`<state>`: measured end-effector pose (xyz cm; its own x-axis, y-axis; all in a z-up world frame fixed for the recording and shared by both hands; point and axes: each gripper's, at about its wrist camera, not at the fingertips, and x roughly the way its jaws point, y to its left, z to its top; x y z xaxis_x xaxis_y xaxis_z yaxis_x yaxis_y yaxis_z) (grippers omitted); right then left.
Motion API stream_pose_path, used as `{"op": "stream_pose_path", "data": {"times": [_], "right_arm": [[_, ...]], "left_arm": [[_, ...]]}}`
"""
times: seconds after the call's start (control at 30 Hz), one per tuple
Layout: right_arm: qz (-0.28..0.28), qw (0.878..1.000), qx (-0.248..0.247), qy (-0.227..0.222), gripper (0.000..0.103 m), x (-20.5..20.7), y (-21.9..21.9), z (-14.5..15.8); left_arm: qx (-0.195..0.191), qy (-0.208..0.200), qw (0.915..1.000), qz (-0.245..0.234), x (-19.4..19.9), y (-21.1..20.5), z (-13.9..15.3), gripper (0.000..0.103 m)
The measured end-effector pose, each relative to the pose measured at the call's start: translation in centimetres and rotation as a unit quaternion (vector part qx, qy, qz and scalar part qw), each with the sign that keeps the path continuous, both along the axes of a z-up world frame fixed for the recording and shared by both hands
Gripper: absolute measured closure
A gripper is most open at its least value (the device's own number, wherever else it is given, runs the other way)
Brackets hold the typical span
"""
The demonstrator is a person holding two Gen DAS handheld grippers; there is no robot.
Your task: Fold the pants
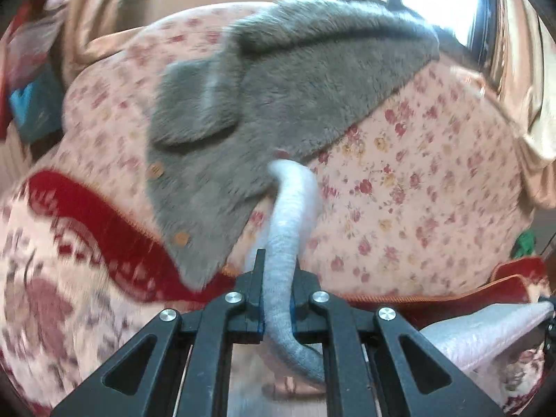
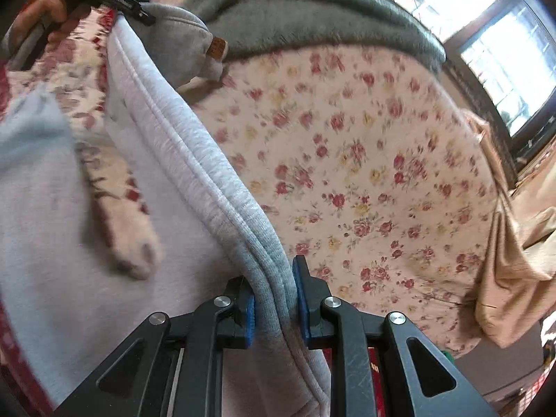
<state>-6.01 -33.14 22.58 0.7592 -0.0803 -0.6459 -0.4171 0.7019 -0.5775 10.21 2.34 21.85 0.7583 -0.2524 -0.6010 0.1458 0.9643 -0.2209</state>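
The pants [image 2: 180,146] are light grey sweatpants, lifted off a floral bed. In the right wrist view my right gripper [image 2: 274,299] is shut on their ribbed waistband, which stretches taut up to the left. There my left gripper [image 2: 139,12], held by a hand, clamps the band's other end beside a small brown label. In the left wrist view my left gripper [image 1: 276,285] is shut on a narrow twisted strip of the pants [image 1: 288,229]. More of the grey cloth shows at that view's lower right edge. The trouser legs hang down out of sight.
A fluffy dark grey garment [image 1: 278,80] with wooden buttons lies on the floral sheet [image 1: 417,180], also seen as the grey garment [image 2: 312,10] in the right wrist view. A red patterned blanket [image 1: 87,215] lies at the left. Tan curtains [image 2: 504,260] and a bright window [image 2: 504,52] border the bed.
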Motion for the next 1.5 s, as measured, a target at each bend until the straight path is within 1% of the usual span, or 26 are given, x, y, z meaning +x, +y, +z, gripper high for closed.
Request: {"op": "stream_pose_path", "data": {"times": [0.07,0.13,0.17,0.23,0.27,0.3,0.33,0.37,0.4,0.47,0.53,0.6,0.63,0.67,0.7,0.73,0.8,0.87,0.93,1.03,1.1,1.17,1.23,1.3,1.4,1.5], "right_arm": [[0.015,1.000,0.000,0.002,0.084,-3.2,1.2,-0.4],[0.034,0.999,0.005,0.021,0.084,-7.2,2.8,-2.1],[0.040,0.999,0.011,0.032,0.084,-8.3,3.2,-2.9],[0.055,0.995,0.024,0.076,0.084,-11.4,4.8,-6.6],[0.056,0.994,0.022,0.087,0.084,-12.2,5.4,-8.1],[0.054,0.992,0.023,0.109,0.084,-13.1,6.0,-10.8],[0.048,0.990,0.030,0.128,0.084,-13.6,6.3,-12.7],[0.042,0.989,0.035,0.138,0.084,-13.9,6.5,-14.0],[0.036,0.988,0.039,0.147,0.084,-14.3,6.7,-15.5],[0.025,0.987,0.049,0.151,0.084,-14.5,6.5,-16.6],[0.011,0.985,0.076,0.157,0.084,-14.5,5.7,-16.4],[0.005,0.983,0.091,0.161,0.084,-14.5,4.9,-15.8],[0.004,0.982,0.091,0.163,0.084,-14.5,4.6,-15.8],[0.002,0.983,0.088,0.164,0.084,-14.6,4.4,-15.9],[-0.001,0.982,0.083,0.167,0.084,-14.5,4.4,-16.4],[-0.002,0.982,0.079,0.169,0.083,-14.3,4.5,-16.9],[-0.002,0.984,0.067,0.166,0.083,-14.4,4.9,-17.8],[0.002,0.985,0.062,0.162,0.083,-14.8,5.0,-17.7],[0.000,0.983,0.069,0.170,0.083,-14.8,4.5,-17.4],[-0.008,0.982,0.068,0.174,0.084,-14.8,4.1,-17.2],[-0.010,0.981,0.071,0.178,0.083,-15.0,3.9,-17.1],[-0.010,0.982,0.064,0.179,0.084,-15.4,3.8,-17.1],[-0.014,0.981,0.063,0.183,0.084,-16.0,3.3,-16.9],[-0.020,0.980,0.068,0.186,0.084,-15.7,2.7,-16.7],[-0.027,0.979,0.074,0.186,0.084,-15.6,2.3,-16.4],[-0.016,0.981,0.051,0.185,0.083,-15.8,3.1,-17.4]], "left_arm": [[-0.021,0.006,0.9997,0.013,-3.5,2.0,-1.3,0.094],[-0.025,0.021,0.9990,0.030,-7.1,3.9,-3.7,0.094],[-0.021,0.028,0.9986,0.040,-8.8,4.8,-5.0,0.094],[-0.014,0.036,0.9976,0.057,-11.4,6.2,-7.3,0.094],[-0.013,0.044,0.9969,0.065,-12.4,6.9,-8.4,0.094],[-0.022,0.059,0.9954,0.073,-13.4,7.7,-9.7,0.094],[-0.035,0.079,0.9928,0.083,-14.3,8.5,-11.1,0.094],[-0.042,0.094,0.9904,0.092,-15.0,9.1,-12.3,0.093],[-0.044,0.101,0.9890,0.098,-15.6,9.5,-13.1,0.093],[-0.050,0.115,0.9866,0.105,-16.9,10.2,-14.5,0.092],[-0.064,0.119,0.9850,0.107,-17.7,10.6,-15.3,0.091],[-0.074,0.119,0.9844,0.107,-18.1,10.8,-15.9,0.086],[-0.083,0.119,0.9834,0.108,-18.2,10.9,-16.0,0.078],[-0.089,0.122,0.9821,0.113,-18.2,11.1,-16.2,0.072],[-0.094,0.125,0.9799,0.123,-18.2,11.4,-16.4,0.056],[-0.104,0.125,0.9771,0.138,-18.1,11.8,-16.2,0.046],[-0.126,0.114,0.9713,0.166,-18.8,13.2,-16.0,0.044],[-0.138,0.096,0.9664,0.194,-19.6,14.7,-15.7,0.035],[-0.148,0.096,0.9601,0.217,-20.0,16.1,-15.9,0.033],[-0.169,0.113,0.9542,0.219,-20.2,16.9,-16.7,0.033],[-0.162,0.116,0.9562,0.214,-20.1,16.6,-16.8,0.033],[-0.147,0.115,0.9604,0.206,-20.0,16.0,-16.6,0.033],[-0.145,0.115,0.9638,0.192,-19.6,15.4,-16.5,0.031],[-0.145,0.120,0.9647,0.184,-19.2,14.9,-16.7,0.029],[-0.146,0.127,0.9656,0.173,-18.6,14.2,-17.0,0.028],[-0.142,0.126,0.9677,0.166,-18.3,13.6,-17.0,0.025]]}}
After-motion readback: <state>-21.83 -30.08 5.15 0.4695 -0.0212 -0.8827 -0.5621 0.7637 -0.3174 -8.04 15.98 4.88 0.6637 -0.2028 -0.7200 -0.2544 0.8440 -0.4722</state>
